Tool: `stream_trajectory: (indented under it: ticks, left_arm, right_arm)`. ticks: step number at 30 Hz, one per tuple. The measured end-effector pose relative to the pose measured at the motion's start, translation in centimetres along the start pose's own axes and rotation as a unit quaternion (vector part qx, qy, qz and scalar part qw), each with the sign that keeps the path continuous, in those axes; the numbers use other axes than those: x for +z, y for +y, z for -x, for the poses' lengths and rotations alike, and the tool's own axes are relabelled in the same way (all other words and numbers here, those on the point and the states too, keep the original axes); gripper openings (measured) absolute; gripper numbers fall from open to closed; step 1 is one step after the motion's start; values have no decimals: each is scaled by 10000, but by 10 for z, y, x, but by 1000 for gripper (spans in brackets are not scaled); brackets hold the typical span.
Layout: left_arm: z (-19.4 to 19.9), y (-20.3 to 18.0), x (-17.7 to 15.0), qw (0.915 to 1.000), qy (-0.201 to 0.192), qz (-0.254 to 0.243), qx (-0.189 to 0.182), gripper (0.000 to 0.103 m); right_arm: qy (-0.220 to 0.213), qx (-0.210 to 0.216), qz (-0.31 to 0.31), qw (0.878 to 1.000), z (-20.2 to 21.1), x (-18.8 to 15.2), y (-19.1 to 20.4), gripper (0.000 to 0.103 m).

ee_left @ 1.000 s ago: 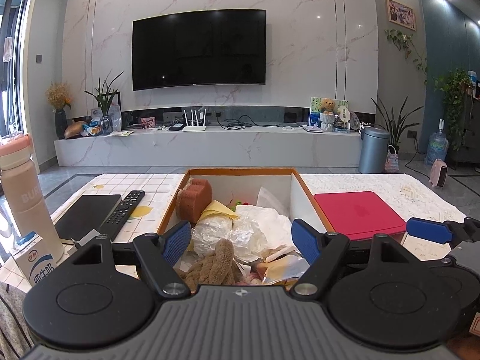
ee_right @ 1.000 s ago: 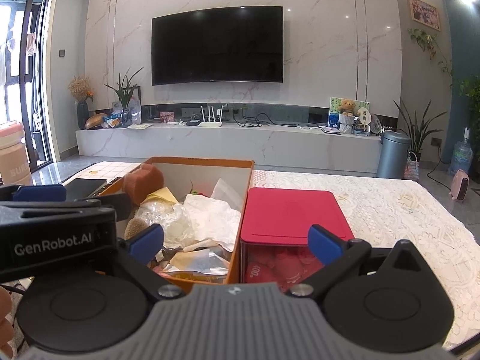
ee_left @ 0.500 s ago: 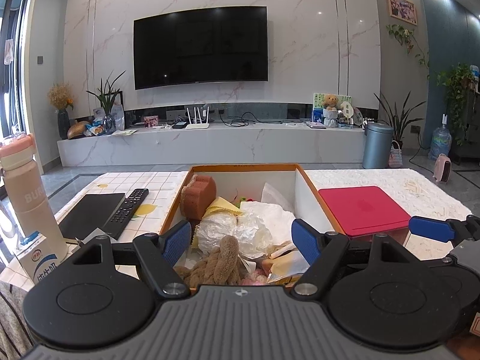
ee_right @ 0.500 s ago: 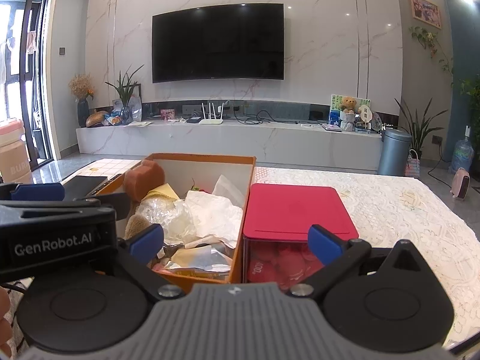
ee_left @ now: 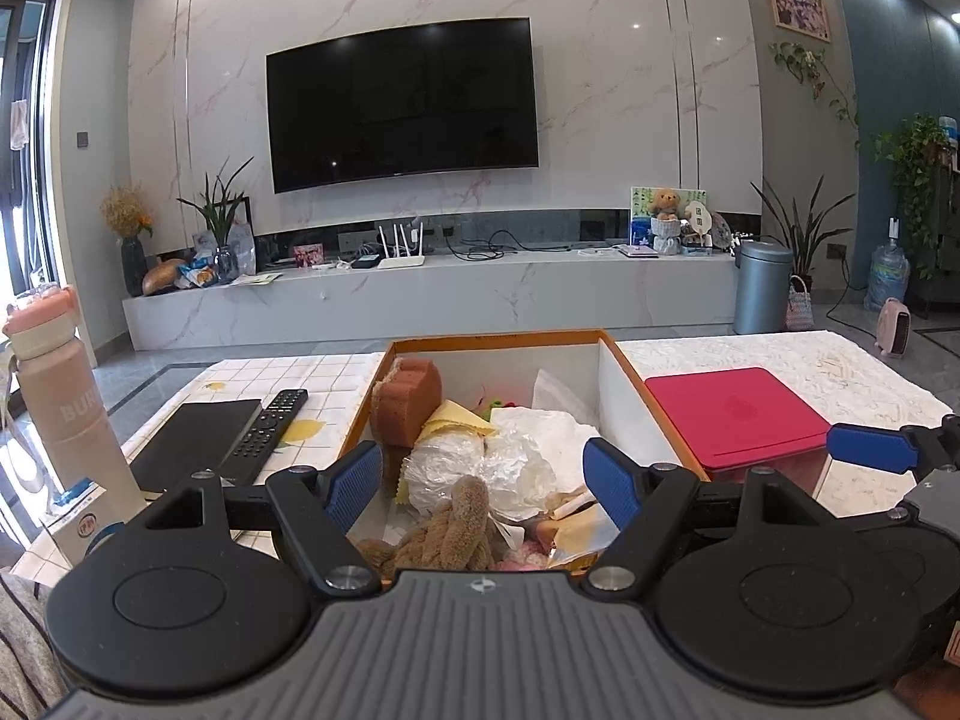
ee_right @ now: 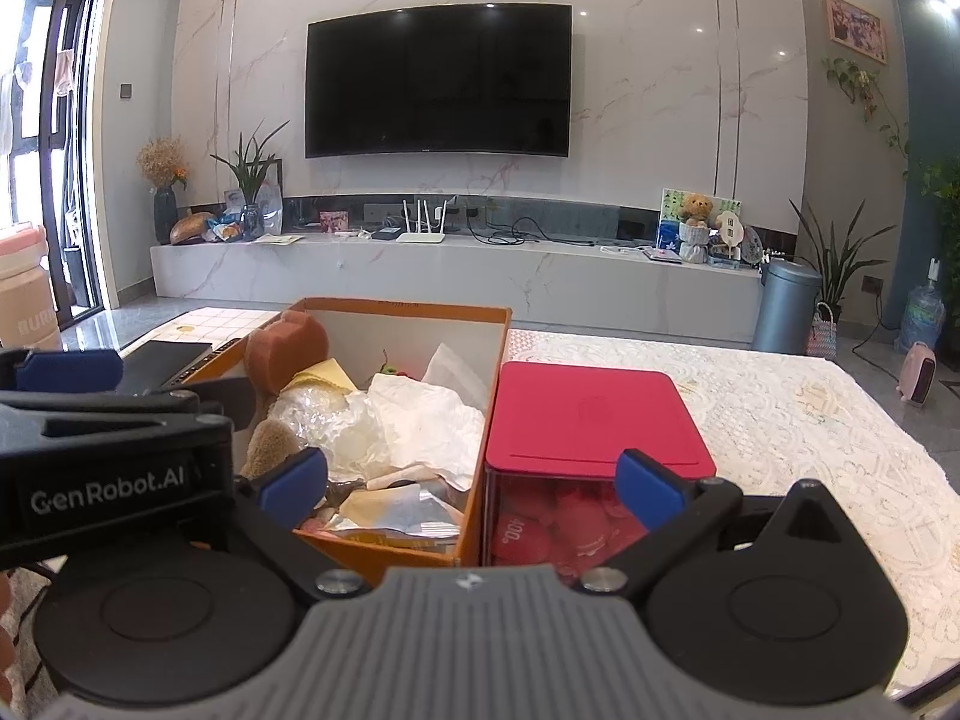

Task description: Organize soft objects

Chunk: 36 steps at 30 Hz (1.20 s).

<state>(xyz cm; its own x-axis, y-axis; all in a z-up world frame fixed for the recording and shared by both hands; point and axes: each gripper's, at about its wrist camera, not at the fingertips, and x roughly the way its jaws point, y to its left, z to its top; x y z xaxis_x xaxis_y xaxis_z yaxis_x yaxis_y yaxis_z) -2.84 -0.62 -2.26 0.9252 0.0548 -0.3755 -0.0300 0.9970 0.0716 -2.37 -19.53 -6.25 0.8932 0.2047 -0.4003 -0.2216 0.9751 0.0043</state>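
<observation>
An open orange box (ee_left: pixel 624 369) (ee_right: pixel 408 312) holds soft things: a brown sponge (ee_left: pixel 411 396) (ee_right: pixel 288 351), a yellow cloth (ee_left: pixel 456 420), crumpled clear plastic (ee_left: pixel 480 468) (ee_right: pixel 354 426), white paper (ee_right: pixel 432 426) and a brown plush toy (ee_left: pixel 456 528). My left gripper (ee_left: pixel 483 483) is open and empty, above the box's near end. My right gripper (ee_right: pixel 471 483) is open and empty, in front of the box's right wall and a red-lidded clear container (ee_right: pixel 594 420) (ee_left: pixel 732 414).
A black remote (ee_left: pixel 270 429), a black tablet (ee_left: pixel 192 447), a pink bottle (ee_left: pixel 66 408) and a milk carton (ee_left: pixel 84 531) stand left of the box. White lace cloth (ee_right: pixel 810 420) covers the table's right side. A TV wall and console are behind.
Both grippers have tilted down or risen slightly, so the box and red container sit lower in view. Both stay open and empty.
</observation>
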Motion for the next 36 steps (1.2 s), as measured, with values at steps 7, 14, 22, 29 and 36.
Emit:
stream_trajectory:
  ticks: [7,14,22,29,36]
  left_arm:
    - [0,3,0,10000,24,58,-35,90]
    - [0,3,1,10000,28,69,-30,90]
    - [1,5,0,9999,29,142,-11,90]
    - [1,6,0,9999,33,151,-5,90]
    - [2,5,0,9999,33,160,8,90]
  right_arm:
    - [-31,-6,-25,10000,2,0,1,100]
    - [-12,8,-11,10000,2,0,1,100]
    - [-38,11,-22,10000,2,0,2,100]
    - [-24,50,-31,10000,0,0,2,100]
    - [-33,44,-35,10000,1,-1,2,100]
